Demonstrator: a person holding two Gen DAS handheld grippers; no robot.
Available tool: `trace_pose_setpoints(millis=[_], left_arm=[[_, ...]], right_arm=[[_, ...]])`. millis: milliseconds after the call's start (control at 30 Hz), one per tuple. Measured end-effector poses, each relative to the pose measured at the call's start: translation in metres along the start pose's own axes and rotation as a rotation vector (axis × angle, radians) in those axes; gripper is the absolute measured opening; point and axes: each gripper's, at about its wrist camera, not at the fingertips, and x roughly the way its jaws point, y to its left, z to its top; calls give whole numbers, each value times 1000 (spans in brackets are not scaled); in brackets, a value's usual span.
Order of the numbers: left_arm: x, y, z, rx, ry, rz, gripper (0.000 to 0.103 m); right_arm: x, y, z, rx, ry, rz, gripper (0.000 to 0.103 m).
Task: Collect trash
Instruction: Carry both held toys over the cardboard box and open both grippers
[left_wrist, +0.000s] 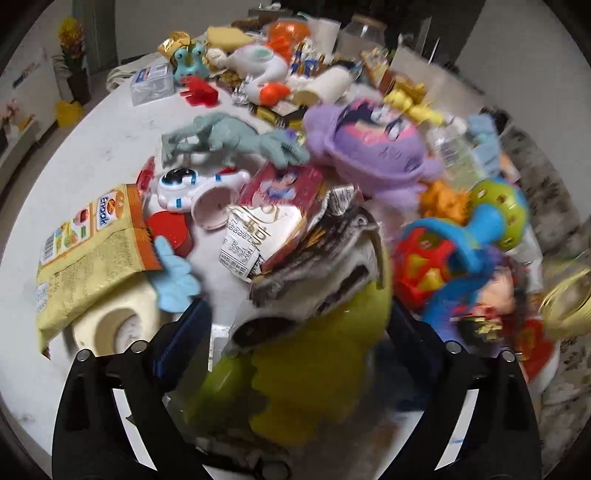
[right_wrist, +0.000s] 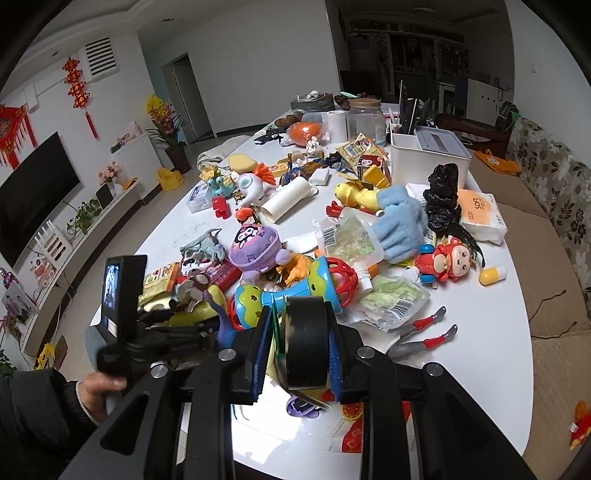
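Beside the purple plush, right gripper clamped on a black tape roll, left gripper spread around yellow-green container stuffed with wrappers; snack packets left among toys.

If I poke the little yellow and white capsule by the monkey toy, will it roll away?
Probably. The capsule looks smooth and rounded, lying on its side on bare white table, so it would likely roll. It seems small and probably light.
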Motion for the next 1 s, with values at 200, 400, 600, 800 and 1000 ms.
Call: trace_pose_setpoints(millis=[200, 400, 600, 800, 1000], left_arm=[[-1, -16, 6, 111, 24, 6, 63], [-40, -19, 21, 131, 15, -24, 47], [-126, -14, 34, 128, -154, -75, 47], [-184, -40, 3, 246, -191, -61, 47], [-199, -58, -80, 344, -45, -68, 47]], right_arm=[[-4, -3, 2, 11, -14, -12, 27], [-6, -3, 4, 5, -17, -7, 25], [-29, 2, 10, -18, -77, 34, 25], [-70, 6, -1, -26, -105, 148, 25], [-100, 11, -45, -60, 40, 306, 25]])
